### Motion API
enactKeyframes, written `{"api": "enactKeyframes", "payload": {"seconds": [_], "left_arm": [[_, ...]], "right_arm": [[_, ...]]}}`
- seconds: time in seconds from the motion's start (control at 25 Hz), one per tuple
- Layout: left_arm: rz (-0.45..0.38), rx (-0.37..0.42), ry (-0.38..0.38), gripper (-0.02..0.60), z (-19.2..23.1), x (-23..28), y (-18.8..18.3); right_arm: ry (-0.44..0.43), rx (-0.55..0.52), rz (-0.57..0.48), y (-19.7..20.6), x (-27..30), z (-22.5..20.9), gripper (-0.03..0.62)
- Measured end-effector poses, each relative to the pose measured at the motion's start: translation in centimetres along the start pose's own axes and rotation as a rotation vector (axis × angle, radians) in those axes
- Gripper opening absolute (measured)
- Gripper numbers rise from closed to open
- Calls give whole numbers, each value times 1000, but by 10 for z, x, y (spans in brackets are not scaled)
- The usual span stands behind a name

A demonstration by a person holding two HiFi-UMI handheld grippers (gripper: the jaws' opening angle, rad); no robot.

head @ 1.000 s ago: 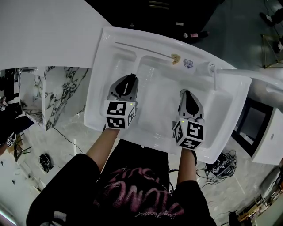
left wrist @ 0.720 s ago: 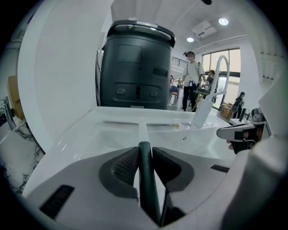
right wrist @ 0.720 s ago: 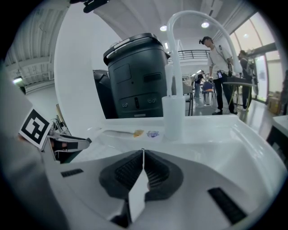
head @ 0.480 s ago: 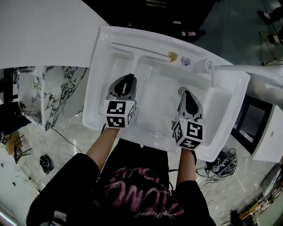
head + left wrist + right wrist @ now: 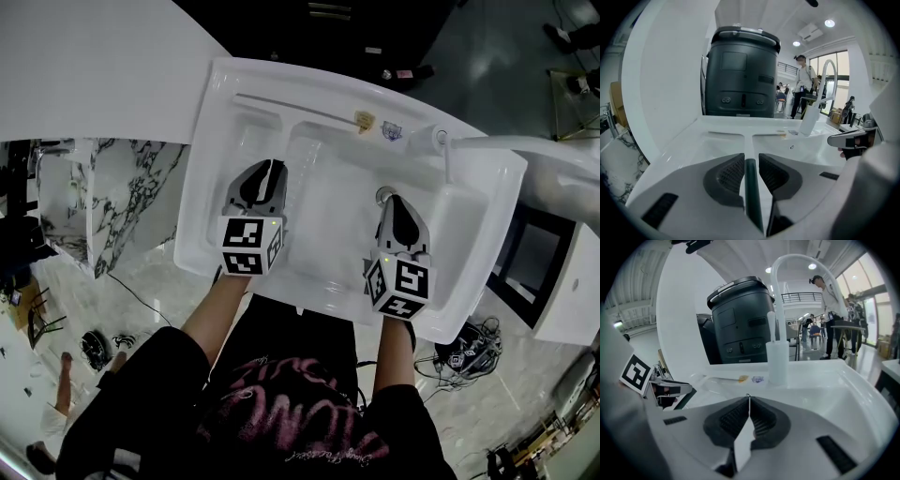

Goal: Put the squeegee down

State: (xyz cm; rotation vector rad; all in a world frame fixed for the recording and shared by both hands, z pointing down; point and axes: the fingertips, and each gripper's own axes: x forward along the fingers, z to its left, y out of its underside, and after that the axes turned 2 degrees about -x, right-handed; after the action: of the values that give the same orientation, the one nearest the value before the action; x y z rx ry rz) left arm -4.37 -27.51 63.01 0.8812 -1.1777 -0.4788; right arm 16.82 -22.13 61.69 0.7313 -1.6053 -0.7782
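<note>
The left gripper (image 5: 751, 158) pinches the squeegee (image 5: 750, 190), a narrow dark bar clamped between the ribbed pads. The bar's long axis runs along the jaws, from their tips back toward the camera. Only this strip shows, and which part of the tool it is cannot be told.

Below and ahead of these jaws lies the white sink (image 5: 717, 129). Its dividing ridge runs straight out from the jaw tips, with a shallow tray to their left and the deeper basin to their right. In the head view the left gripper (image 5: 271, 171) hangs over that same ridge.

The right gripper (image 5: 749, 398) has its jaws pressed together on nothing. It sits off to the right of the left jaws, over the basin, with a gap between the two.

The faucet (image 5: 812, 115) stands ahead and right of the left jaws, and a dark bin (image 5: 740, 75) stands beyond the sink's far edge. Neither seems to block a straight drop. The release likely needs only a lowering onto the white surface and a spreading of the left jaws.
</note>
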Motion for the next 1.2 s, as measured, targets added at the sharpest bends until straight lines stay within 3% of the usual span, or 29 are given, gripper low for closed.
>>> {"api": "enactKeyframes", "payload": {"seconds": [0.28,0.76,1.2], "left_arm": [[-39,6,-13,90,0,-10,-11],[-63,31,-28,12,-1,-32,-14],[-117,39,-21,9,-8,-57,-35]], "right_arm": [[-10,-12,-14,-4,-5,4,21],[-30,-22,-42,-12,-18,13,21],[-39,-47,-103,-38,-39,23,21]]}}
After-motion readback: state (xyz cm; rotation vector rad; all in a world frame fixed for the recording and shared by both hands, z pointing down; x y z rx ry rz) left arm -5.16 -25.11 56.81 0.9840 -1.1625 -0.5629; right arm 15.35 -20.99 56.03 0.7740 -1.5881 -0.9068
